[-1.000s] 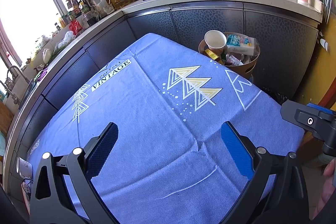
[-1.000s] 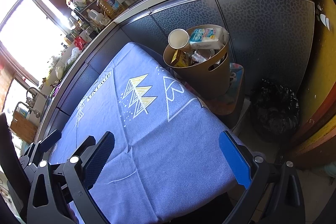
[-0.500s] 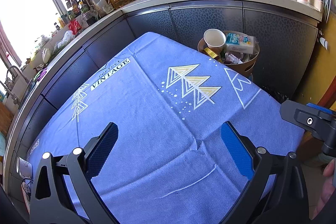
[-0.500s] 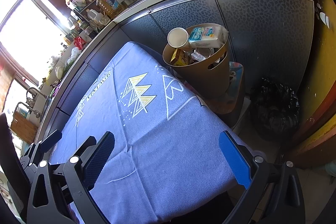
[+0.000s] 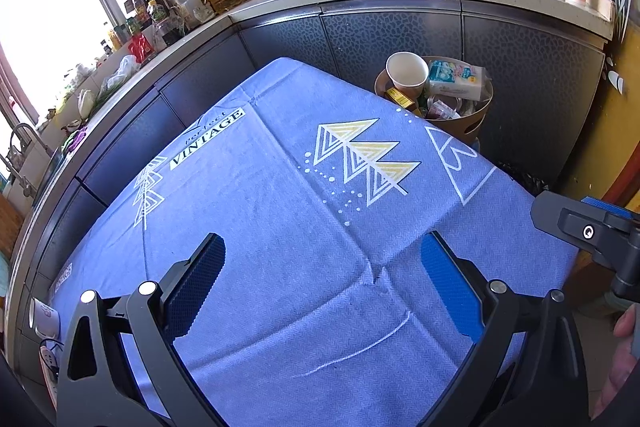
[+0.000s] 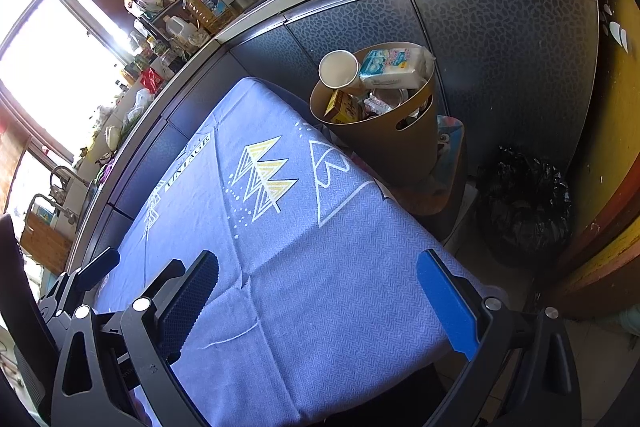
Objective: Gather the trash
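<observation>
Left gripper (image 5: 320,283) and right gripper (image 6: 318,301): tongs wide, nothing held, hovering above blue tablecloth (image 5: 280,187), likely because no trash lies on cloth. Beyond cloth's far corner: tan bin (image 6: 404,143), brimful. Paper cup (image 6: 338,69), tissue pack (image 6: 394,65) sit on top. Behind bin: counter cabinets (image 6: 500,39).

the blue tablecloth (image 5: 280,227) carries a printed label, left of centre in the left wrist view: "perfect" in script above "vintage" in block capitals. packaging print elsewhere is too small to read.
</observation>
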Demonstrator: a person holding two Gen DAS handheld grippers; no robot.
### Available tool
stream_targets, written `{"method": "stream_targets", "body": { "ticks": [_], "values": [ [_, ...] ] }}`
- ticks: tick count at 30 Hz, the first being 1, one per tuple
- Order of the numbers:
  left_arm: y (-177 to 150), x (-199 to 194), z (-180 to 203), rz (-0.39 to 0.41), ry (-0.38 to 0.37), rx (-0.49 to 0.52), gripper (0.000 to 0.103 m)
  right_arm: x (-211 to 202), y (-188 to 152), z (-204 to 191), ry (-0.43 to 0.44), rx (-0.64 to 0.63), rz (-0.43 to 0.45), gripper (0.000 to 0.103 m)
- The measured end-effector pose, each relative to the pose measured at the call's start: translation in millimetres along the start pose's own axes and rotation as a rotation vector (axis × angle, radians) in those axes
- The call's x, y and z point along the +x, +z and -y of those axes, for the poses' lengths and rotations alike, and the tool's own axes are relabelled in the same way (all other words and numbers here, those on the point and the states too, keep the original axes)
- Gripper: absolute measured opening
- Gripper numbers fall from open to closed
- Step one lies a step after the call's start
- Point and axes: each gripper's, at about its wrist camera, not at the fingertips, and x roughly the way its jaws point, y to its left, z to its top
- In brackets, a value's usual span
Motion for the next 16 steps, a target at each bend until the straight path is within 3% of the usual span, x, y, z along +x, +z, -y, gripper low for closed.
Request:
{"method": "stream_targets", "body": {
  "ticks": [16],
  "values": [
    [0.6,1.1,-7.9,-0.015,-0.031,-0.012,0.097,2.1,-1.8,0.5,-0.001,0.002,-0.002,0.099]
  ]
}}
